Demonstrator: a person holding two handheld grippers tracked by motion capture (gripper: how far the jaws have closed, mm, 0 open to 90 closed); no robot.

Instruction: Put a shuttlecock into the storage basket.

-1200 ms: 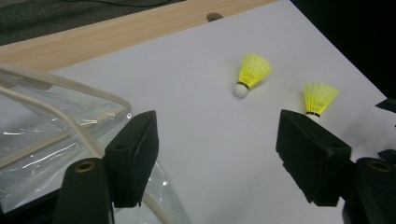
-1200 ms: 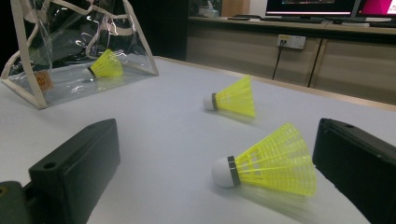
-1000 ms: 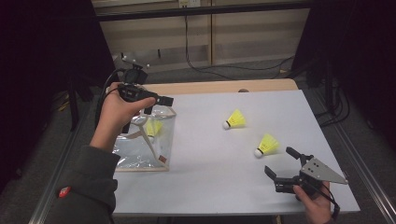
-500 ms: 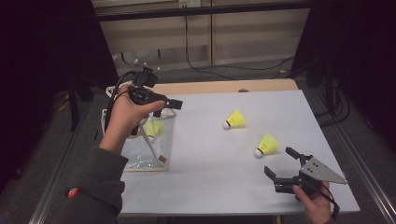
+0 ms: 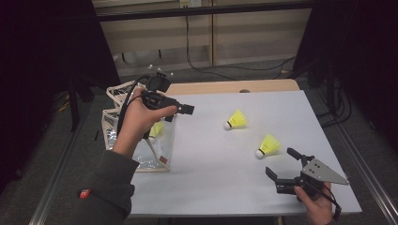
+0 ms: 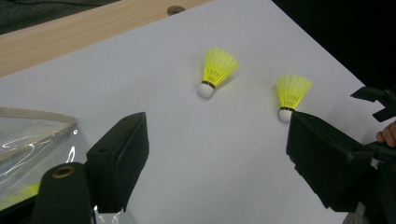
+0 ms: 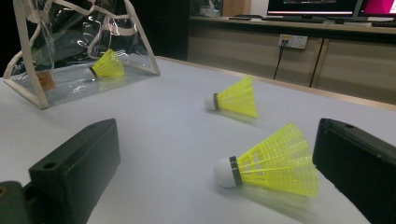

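**Left gripper raised, right gripper low**

Your left hand [image 5: 141, 117] holds the left gripper [image 5: 187, 110] up off the surface, pointing level toward your right, forearm stretched forward in a dark sleeve. Its jaws have just been opening, with nothing between them. Your right hand [image 5: 315, 202] keeps low at the near edge, and the right gripper [image 5: 281, 164] stands wide apart, gripping nothing.
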